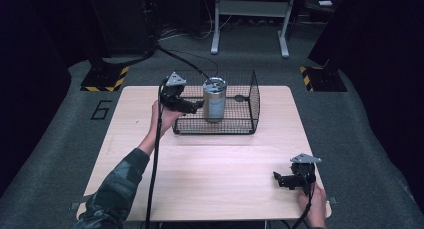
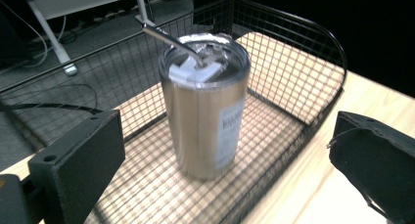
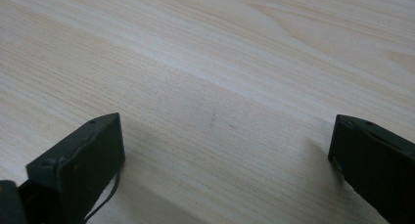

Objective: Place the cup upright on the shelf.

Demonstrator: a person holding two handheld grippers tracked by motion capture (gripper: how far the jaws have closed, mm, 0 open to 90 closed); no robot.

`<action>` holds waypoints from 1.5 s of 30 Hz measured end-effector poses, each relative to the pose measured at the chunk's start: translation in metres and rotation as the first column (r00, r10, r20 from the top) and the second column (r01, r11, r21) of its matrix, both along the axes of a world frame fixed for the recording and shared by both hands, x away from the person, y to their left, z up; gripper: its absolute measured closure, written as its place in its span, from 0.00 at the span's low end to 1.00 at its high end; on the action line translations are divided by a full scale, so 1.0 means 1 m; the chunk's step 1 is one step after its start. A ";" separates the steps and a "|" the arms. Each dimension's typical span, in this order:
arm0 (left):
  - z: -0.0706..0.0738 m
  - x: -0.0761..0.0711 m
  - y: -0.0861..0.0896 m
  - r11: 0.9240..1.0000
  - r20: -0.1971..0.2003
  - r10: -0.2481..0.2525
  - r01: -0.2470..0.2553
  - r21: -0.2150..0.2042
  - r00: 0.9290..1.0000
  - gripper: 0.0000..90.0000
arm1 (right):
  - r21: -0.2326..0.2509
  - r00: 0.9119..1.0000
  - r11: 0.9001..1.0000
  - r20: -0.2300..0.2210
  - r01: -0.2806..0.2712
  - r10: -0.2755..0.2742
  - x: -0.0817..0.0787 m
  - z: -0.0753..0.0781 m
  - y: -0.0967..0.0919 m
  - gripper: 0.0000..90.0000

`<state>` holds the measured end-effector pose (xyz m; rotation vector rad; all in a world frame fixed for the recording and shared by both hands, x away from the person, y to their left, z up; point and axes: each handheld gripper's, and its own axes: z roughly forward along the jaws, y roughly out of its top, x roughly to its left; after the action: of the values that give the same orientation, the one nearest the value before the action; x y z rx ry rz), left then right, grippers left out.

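The left hand-held gripper stands wide open just beside the cup in the basket, probably to grasp it; the right hand-held gripper, open and empty, rests far from the basket on the table.

A big number 6 is marked in black on the grey floor, just left of the surface. The metal cup has a pale label on its side with some dark letters, but they are too blurry to read. Yellow and black stripes mark two floor plates.
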<state>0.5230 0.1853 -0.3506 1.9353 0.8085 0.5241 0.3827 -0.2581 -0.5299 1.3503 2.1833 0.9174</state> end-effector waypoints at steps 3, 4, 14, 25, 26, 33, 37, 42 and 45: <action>-0.001 -0.017 0.013 1.000 0.009 0.000 0.000 0.024 1.000 0.00 | 0.000 1.000 1.000 0.000 0.001 -0.001 0.000 0.000 0.000 0.00; -0.002 -0.023 0.018 0.999 0.005 -0.006 0.006 0.038 1.000 0.00 | 0.000 1.000 1.000 0.000 0.001 -0.001 0.000 0.000 0.000 0.00; -0.031 -0.068 0.063 0.996 -0.018 0.015 -0.013 0.090 1.000 0.00 | 0.002 1.000 1.000 -0.001 0.007 -0.007 -0.001 0.000 0.001 0.00; -0.085 -0.110 0.092 0.992 -0.073 0.068 -0.060 0.108 0.995 0.00 | 0.002 1.000 1.000 -0.001 0.010 -0.010 -0.001 0.000 0.001 0.00; -0.091 -0.114 0.094 0.992 -0.081 0.076 -0.067 0.107 0.994 0.00 | 0.002 1.000 1.000 -0.001 0.010 -0.010 -0.001 0.000 0.001 0.00; -0.134 -0.125 0.109 0.977 -0.136 0.136 -0.110 0.183 0.981 0.00 | 0.003 1.000 1.000 -0.001 0.011 -0.011 -0.001 0.000 0.001 0.00; -0.155 -0.129 0.114 0.967 -0.155 0.171 -0.136 0.215 0.973 0.00 | 0.001 1.000 1.000 -0.001 0.010 -0.010 -0.001 0.000 0.001 0.00; -0.170 -0.133 0.119 0.967 -0.174 0.188 -0.152 0.203 0.967 0.00 | 0.002 1.000 1.000 -0.001 0.010 -0.010 -0.001 0.000 0.001 0.00; -0.176 -0.134 0.121 0.966 -0.169 0.198 -0.162 0.203 0.966 0.00 | 0.000 1.000 1.000 -0.001 0.010 -0.010 -0.001 0.000 0.001 0.00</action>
<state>0.3886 0.3060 -0.5261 2.1197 1.0988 0.5479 0.3819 -0.2576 -0.5299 1.3612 2.1754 0.9136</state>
